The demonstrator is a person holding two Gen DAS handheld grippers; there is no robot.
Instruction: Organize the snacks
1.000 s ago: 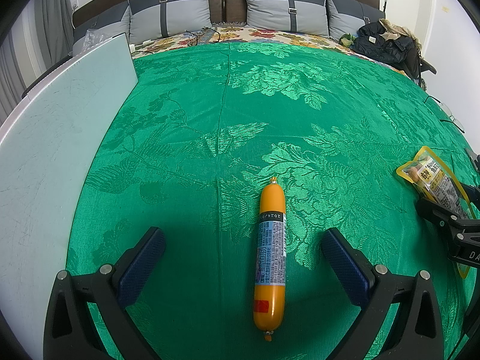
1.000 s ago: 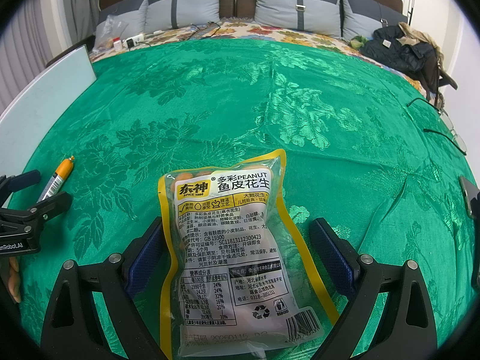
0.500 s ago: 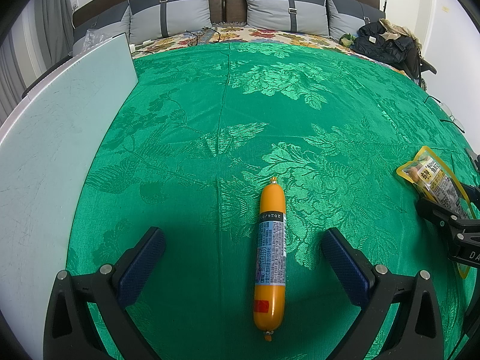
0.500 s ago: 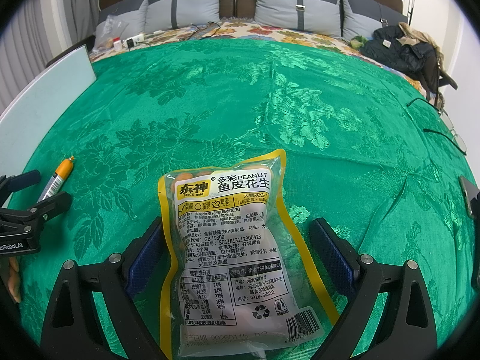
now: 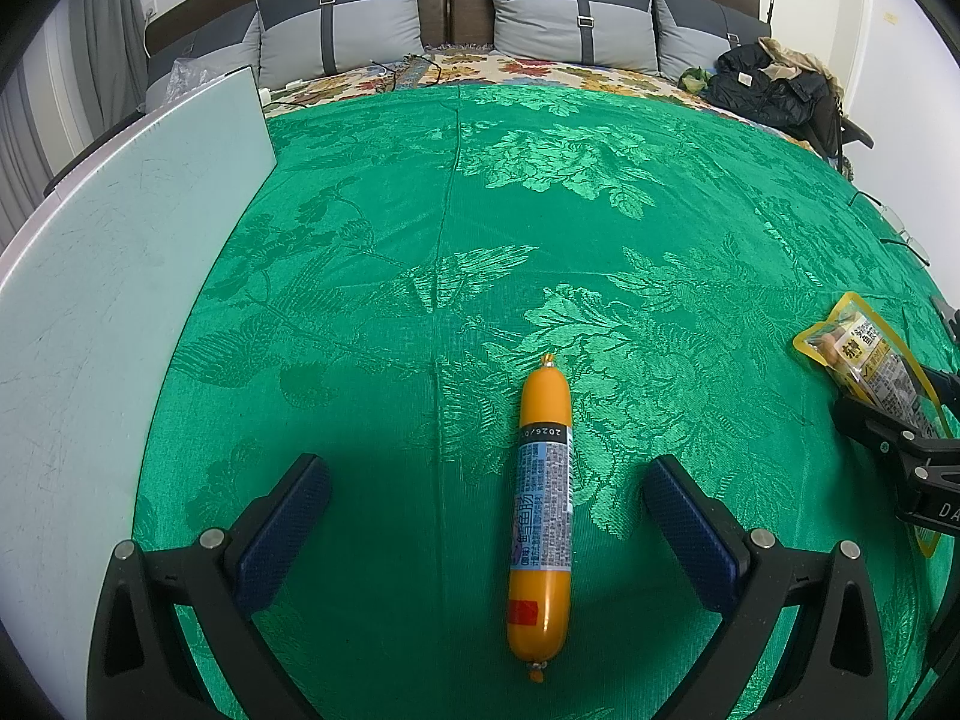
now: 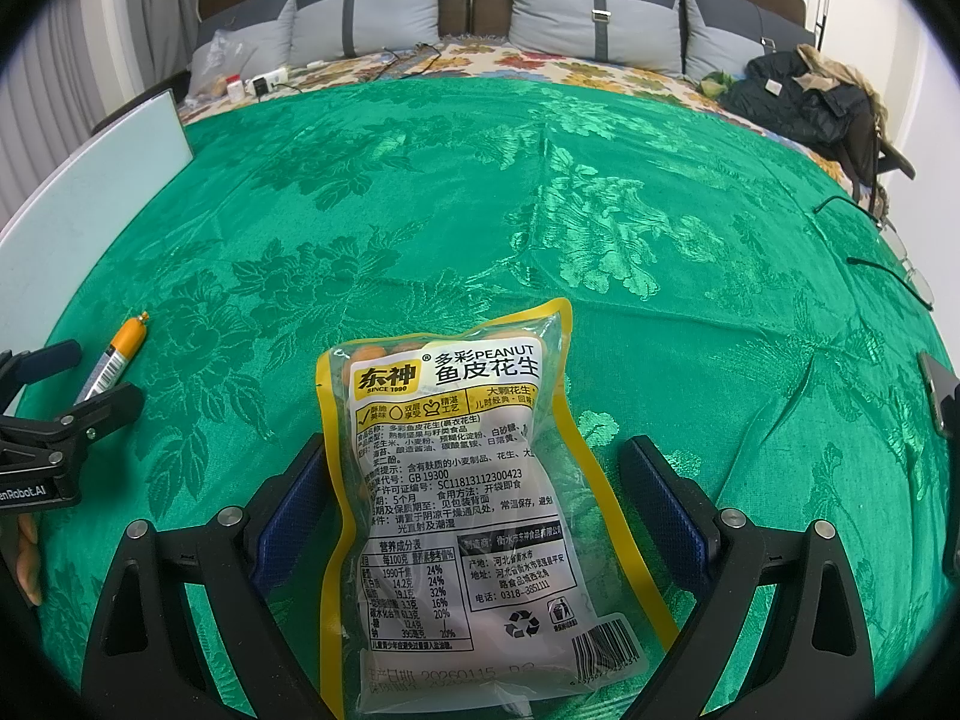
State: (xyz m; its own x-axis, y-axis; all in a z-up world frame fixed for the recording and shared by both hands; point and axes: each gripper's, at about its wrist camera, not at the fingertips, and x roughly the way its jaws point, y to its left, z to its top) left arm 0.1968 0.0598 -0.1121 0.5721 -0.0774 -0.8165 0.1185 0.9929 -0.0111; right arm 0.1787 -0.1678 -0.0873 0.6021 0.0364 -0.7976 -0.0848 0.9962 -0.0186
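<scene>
An orange sausage stick (image 5: pixel 541 513) with a blue-white label lies lengthwise on the green bedspread, between the spread fingers of my left gripper (image 5: pixel 489 510), which is open and touches nothing. A yellow-edged peanut bag (image 6: pixel 465 498) lies flat between the fingers of my right gripper (image 6: pixel 480 501), also open; the bag's left edge overlaps the left pad (image 6: pixel 288 516). The right wrist view shows the sausage stick (image 6: pixel 114 360) far left beside the left gripper (image 6: pixel 48 414). The left wrist view shows the peanut bag (image 5: pixel 870 366) at the right edge.
A pale board (image 5: pixel 102 312) lies along the left side of the green bedspread (image 5: pixel 480 228). Grey pillows (image 5: pixel 570 18) line the headboard. Dark clothes (image 5: pixel 774 90) are piled at the far right. Glasses and a cable (image 6: pixel 900 264) lie at the right edge, a phone (image 6: pixel 939 396) nearer.
</scene>
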